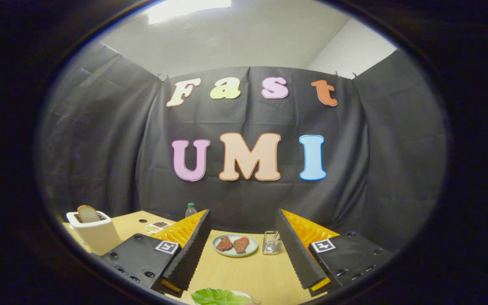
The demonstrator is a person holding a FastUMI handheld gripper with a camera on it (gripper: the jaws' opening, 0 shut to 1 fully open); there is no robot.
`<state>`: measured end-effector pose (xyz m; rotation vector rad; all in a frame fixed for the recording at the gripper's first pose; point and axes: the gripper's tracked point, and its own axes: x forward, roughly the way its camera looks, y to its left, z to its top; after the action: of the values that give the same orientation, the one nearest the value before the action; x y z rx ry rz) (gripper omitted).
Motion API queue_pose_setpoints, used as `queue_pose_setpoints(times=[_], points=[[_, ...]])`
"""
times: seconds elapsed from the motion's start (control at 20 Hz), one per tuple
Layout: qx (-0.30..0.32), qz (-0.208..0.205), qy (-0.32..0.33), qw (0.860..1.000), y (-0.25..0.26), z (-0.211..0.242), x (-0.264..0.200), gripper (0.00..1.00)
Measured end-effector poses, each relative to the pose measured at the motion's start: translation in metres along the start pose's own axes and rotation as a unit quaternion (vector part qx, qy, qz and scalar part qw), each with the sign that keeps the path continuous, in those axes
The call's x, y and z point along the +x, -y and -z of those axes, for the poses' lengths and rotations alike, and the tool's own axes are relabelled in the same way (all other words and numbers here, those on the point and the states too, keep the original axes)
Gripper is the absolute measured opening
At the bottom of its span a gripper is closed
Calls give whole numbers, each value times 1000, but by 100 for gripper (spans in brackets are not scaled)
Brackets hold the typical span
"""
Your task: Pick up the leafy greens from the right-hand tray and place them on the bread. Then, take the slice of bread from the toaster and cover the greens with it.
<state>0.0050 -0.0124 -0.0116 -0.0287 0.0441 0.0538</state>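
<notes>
Hovering over the tabletop (252, 275) with jaws wide apart, holding nothing. Leafy greens (218, 296) low between the fingers, close in. Bread slice (87, 214) standing up in the toaster (93, 235), off left.

Beyond the spread fingers (193, 250): one plate (235, 253) with two meat pieces (232, 244), one toaster (93, 231), one bread slice (87, 214), one bottle (190, 210).

We see bright green leafy greens (220, 297), a white toaster (94, 233) holding brown bread (87, 214), reddish-brown patties (233, 244) on a pale grey-blue plate (217, 249), and a light wood table (252, 275).
</notes>
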Motion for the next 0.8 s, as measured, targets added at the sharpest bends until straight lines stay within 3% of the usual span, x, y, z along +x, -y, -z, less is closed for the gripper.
queue_pose_setpoints(times=[0.35, 0.8], points=[[-32, -87, -69, 993, -19, 40, 13, 100], [-106, -183, -149, 966, -45, 97, 21, 100]])
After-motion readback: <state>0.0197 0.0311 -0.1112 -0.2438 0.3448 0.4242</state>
